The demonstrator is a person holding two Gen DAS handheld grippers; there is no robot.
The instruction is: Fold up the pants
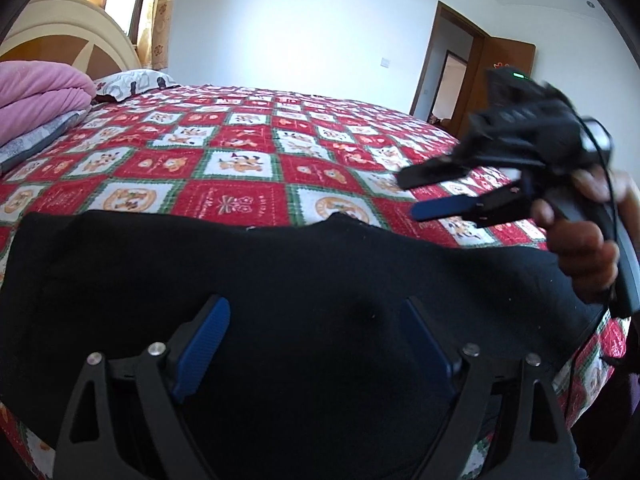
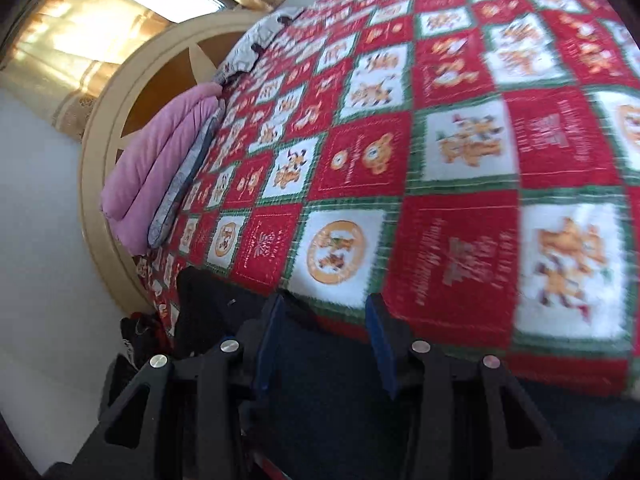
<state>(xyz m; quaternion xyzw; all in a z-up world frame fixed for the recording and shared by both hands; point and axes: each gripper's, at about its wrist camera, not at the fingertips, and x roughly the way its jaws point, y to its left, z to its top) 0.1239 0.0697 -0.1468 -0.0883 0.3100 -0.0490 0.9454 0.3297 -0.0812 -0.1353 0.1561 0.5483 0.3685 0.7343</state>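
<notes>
From the left wrist camera we see the black pants spread flat across the near edge of the bed, on the red, white and green patchwork quilt. Our left gripper hangs over the cloth at six o'clock with its blue-padded fingers spread wide and nothing pinched between them. At three o'clock the right gripper is blurred, borne in a hand, its jaws partly apart and holding nothing. A pink folded blanket lies at ten o'clock by the headboard, and a brown door stands at two o'clock. From the right wrist camera we see its jaws half open and empty at six o'clock, over the dark pants at the bottom edge, with the quilt filling twelve to three o'clock.
</notes>
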